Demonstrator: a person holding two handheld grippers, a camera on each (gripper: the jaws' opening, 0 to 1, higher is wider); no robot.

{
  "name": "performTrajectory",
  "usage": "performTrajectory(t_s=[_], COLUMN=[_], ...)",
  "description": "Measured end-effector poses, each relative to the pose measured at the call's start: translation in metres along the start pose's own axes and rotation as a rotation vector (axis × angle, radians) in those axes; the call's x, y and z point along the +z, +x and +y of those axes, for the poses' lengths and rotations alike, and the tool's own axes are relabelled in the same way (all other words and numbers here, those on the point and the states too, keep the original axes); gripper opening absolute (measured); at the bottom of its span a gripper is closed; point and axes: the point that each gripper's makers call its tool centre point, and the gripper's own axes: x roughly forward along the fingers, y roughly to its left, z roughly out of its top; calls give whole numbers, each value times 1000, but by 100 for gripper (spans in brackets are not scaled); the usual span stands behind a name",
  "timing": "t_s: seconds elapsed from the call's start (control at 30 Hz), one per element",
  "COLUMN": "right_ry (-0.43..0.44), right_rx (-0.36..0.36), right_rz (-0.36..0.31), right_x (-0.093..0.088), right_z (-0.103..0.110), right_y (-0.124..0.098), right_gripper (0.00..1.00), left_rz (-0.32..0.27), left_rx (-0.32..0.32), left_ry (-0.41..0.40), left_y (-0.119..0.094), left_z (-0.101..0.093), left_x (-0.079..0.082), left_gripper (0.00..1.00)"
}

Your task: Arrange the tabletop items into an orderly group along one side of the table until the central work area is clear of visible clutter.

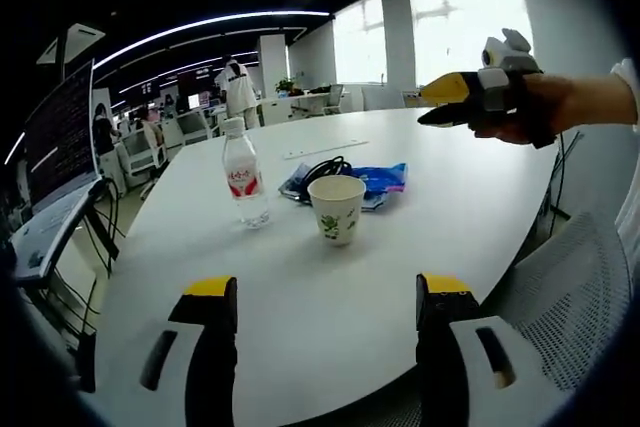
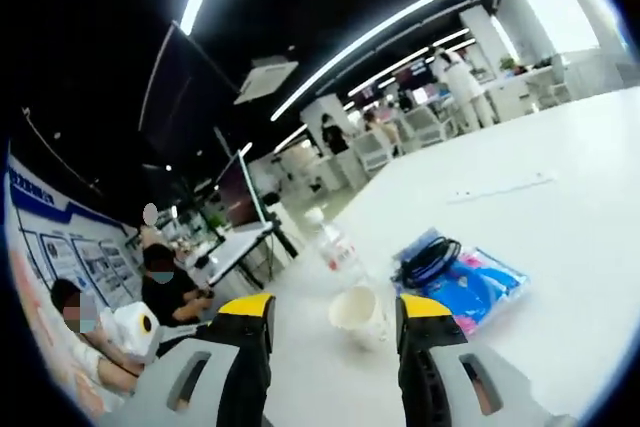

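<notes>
Nearest in the left gripper view, the left gripper (image 1: 325, 297) stands released over the white table (image 1: 450, 217). Beyond it sits a paper cup (image 1: 336, 209), a water bottle (image 1: 242, 173) to its left, and a blue packet (image 1: 380, 181) with a black cable (image 1: 322, 169) just behind. Far right, a hand (image 1: 540, 107) holds the right gripper (image 1: 432, 105) above the table. In the right gripper view its jaws are parted, empty.
</notes>
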Motion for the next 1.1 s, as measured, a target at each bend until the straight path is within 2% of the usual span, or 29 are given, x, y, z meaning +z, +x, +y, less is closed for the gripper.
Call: performTrajectory(t_s=[0.33, 0.43, 0.57, 0.8, 0.97, 1.1], right_ry=[-22, -49, -112, -35, 8, 34], right_rx=[-37, -85, -148, -208, -247, -275], right_rz=[35, 74, 157, 167, 176, 163], right_x=[-12, -21, -41, -63, -75, -78], right_z=[-6, -15, -26, -32, -34, -35], right_y=[-6, -14, -30, -58, -68, -72], right_gripper=[49, 49, 49, 48, 47, 46], left_rz=[7, 10, 14, 21, 27, 34], left_rx=[-8, -14, -20, -36, -49, -60], left_ry=[-5, -10, -16, -17, -21, -20], left_y=[0, 1, 1, 1, 2, 2], left_z=[-1, -2, -3, -5, -7, -10], left_x=[-1, -1, -2, -4, -5, -6], left_gripper=[73, 73, 73, 72, 72, 71])
